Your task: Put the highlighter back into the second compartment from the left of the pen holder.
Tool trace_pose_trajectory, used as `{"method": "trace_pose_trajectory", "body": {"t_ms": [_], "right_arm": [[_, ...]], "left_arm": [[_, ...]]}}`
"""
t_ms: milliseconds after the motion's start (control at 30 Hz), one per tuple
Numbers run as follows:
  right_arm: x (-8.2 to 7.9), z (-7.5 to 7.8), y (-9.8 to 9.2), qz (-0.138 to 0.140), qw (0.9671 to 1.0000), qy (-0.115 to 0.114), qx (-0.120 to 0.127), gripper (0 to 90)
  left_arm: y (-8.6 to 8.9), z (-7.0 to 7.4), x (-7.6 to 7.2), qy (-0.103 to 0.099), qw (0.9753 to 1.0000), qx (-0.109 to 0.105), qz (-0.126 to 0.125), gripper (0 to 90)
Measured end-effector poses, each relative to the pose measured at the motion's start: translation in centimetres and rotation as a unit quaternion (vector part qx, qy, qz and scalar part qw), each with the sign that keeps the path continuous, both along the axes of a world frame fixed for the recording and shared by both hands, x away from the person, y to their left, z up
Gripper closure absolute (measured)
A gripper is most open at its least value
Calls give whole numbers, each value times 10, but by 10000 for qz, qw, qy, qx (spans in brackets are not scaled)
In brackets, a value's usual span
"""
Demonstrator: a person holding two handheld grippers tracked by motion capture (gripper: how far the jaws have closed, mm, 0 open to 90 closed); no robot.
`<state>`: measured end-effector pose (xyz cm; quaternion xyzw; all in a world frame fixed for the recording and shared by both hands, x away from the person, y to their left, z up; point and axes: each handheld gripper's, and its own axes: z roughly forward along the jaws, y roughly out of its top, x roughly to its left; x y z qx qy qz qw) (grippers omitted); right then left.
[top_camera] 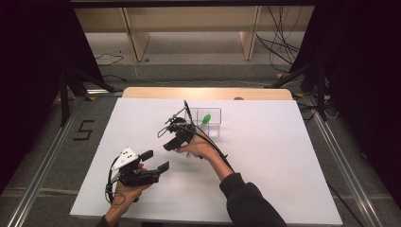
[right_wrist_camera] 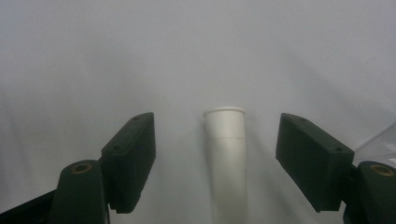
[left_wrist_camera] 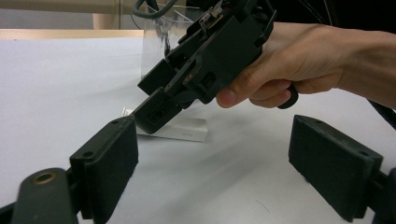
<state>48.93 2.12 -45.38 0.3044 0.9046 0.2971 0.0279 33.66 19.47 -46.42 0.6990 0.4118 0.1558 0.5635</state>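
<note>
Right claw (right_wrist_camera: 215,154) poised over a white tube (right_wrist_camera: 227,154), jaws apart.
The tube lay flat on the white desk (top_camera: 283,156) between the spread jaws, untouched, likely lined up for a pinch along its length. A clear box (top_camera: 210,120) holding a green piece (top_camera: 206,118) stood at about one o'clock from that claw. The left claw (top_camera: 155,161) waited at seven o'clock, jaws apart and empty, seemingly kept clear.
</note>
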Motion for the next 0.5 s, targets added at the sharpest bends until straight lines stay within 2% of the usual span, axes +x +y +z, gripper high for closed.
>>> {"method": "trace_pose_trajectory", "body": {"t_ms": [500], "right_arm": [[8, -7, 4, 66, 9992, 199, -335, 308]], "left_arm": [[-1, -1, -1, 13, 10000, -2, -31, 157]]}}
